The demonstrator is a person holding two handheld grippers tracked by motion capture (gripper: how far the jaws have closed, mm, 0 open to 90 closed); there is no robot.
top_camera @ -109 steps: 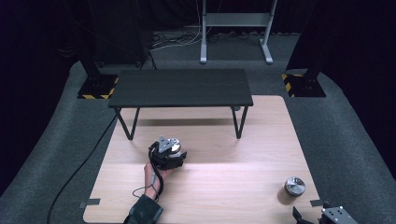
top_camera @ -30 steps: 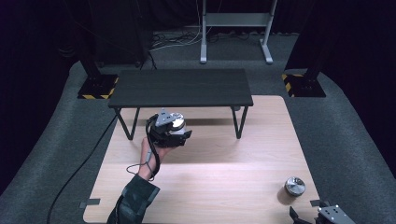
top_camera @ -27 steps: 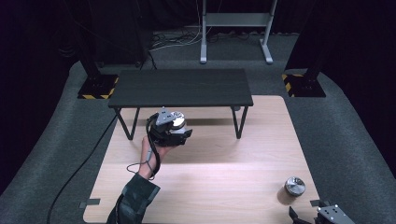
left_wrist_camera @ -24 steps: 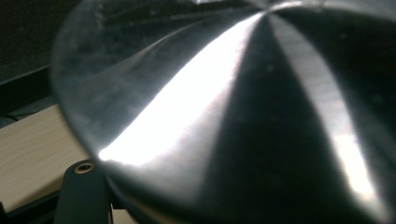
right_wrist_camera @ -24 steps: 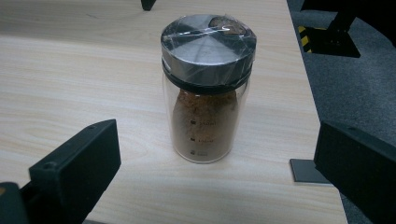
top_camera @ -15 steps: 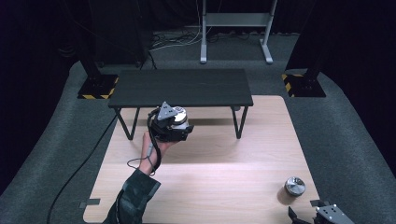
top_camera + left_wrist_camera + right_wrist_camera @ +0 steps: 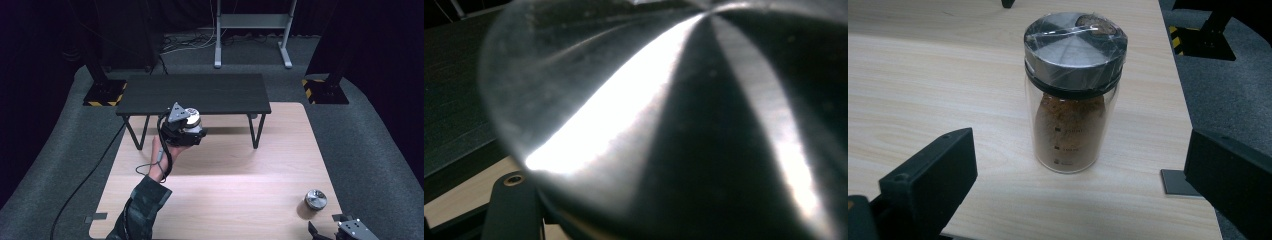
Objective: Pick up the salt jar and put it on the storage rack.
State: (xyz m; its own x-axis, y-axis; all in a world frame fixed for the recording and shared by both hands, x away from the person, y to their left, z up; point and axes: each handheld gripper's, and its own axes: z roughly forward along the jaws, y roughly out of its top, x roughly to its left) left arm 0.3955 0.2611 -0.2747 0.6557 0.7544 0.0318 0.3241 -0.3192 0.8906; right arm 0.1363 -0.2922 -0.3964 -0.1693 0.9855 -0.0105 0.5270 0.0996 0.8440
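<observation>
My left gripper (image 7: pixel 183 131) clenched one jar whose brushed-metal lid (image 7: pixel 684 120) sat right against its camera. Ahead of my right gripper (image 7: pixel 1078 200), jaws spread wide, stood a second glass jar (image 7: pixel 1073 95), cylindrical, brown powder inside, on the pale wood table (image 7: pixel 240 170).

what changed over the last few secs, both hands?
The left tongs, shut on a metal-lidded jar, moved away from the person, from mid-table up to the front edge of the black bench, with the forearm stretched further out. The right tongs stayed open at the near right corner, and the spice jar ahead of them stayed standing on the wooden table.
</observation>
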